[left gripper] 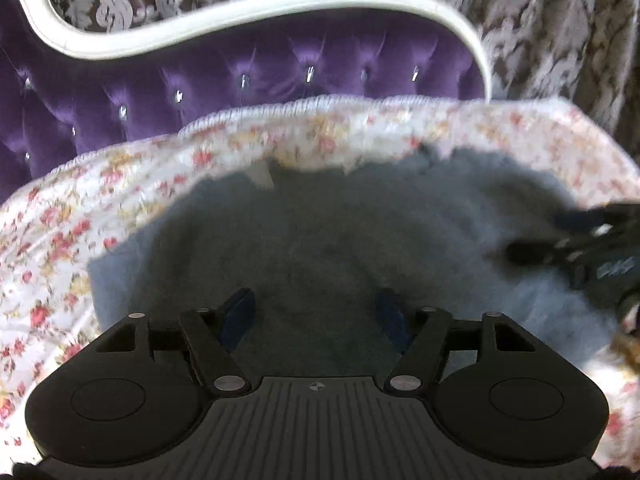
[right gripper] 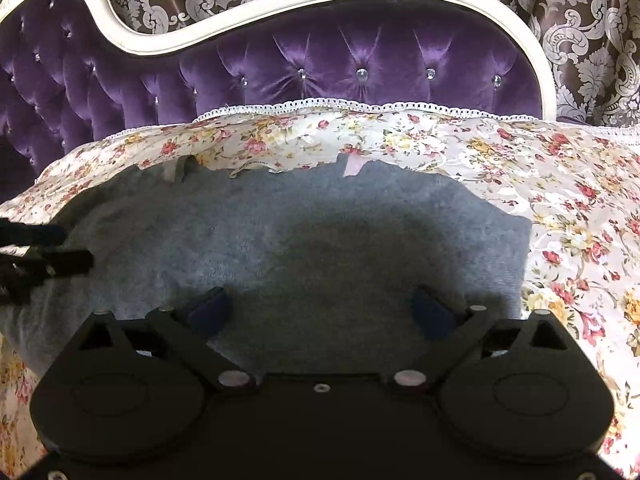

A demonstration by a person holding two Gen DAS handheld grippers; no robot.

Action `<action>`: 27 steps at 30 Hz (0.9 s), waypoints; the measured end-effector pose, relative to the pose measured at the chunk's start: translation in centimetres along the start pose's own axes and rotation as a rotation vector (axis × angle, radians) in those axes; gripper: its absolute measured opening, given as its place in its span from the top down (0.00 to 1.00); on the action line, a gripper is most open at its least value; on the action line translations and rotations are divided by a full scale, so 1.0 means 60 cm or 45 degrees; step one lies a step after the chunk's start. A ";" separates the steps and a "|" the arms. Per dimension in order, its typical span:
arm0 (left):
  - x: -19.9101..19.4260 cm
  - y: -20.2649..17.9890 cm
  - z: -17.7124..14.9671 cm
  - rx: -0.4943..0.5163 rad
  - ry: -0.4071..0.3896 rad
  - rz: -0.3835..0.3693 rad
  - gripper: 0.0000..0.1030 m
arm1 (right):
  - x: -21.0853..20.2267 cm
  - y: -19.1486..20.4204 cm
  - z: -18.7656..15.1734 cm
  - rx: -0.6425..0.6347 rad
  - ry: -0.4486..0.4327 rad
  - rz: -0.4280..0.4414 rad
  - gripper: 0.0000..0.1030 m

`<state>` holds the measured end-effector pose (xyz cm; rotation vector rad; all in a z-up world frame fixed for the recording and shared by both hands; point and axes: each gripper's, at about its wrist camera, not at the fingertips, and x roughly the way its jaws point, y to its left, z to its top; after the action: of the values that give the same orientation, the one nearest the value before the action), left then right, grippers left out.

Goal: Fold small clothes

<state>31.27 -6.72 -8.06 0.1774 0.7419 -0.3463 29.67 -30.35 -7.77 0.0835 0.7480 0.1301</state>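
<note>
Your left tongs [left gripper: 316, 316] stood wide open over the grey fleece garment [left gripper: 320, 240], blue pads well apart, nothing between them. Your right tongs [right gripper: 320, 310] were likewise spread wide and held nothing, hovering above the same garment [right gripper: 304, 232]. Whether either pair actually touched the cloth, you could not tell from these views.

The garment lay spread fairly flat directly beneath and ahead of both tongs, on the floral bedspread [right gripper: 560, 208]. By my reading it looked laid out, perhaps with one fold already made, but no layered edge showed plainly, so most of the folding probably remained. Its near hem was hidden under both tong bodies, so you could not judge that edge.

Further ahead, small pale tabs [right gripper: 352, 166] poked out along the garment's far edge; whether they were labels or straps was unclear. The left wrist view was smeared with motion blur, and each tong appeared only as a dark, cut-off shape at the side of the other's view.

Beyond the bedspread rose the purple tufted headboard [right gripper: 360, 52], then the damask curtain [right gripper: 592, 20].
</note>
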 end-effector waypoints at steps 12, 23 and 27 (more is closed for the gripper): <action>-0.011 0.109 -0.001 -0.265 -0.030 -0.007 0.24 | -0.001 -0.015 0.003 0.019 0.017 -0.020 0.04; -0.035 0.211 0.005 -0.653 -0.067 0.001 0.24 | -0.001 -0.017 0.005 0.023 0.019 -0.014 0.03; -0.070 0.178 -0.017 -0.534 -0.066 0.008 0.24 | -0.006 -0.024 0.011 0.055 0.005 0.003 0.03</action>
<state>31.69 4.49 -5.49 -0.2247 0.7469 -0.1827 29.95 -31.87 -7.22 0.1251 0.7544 0.1165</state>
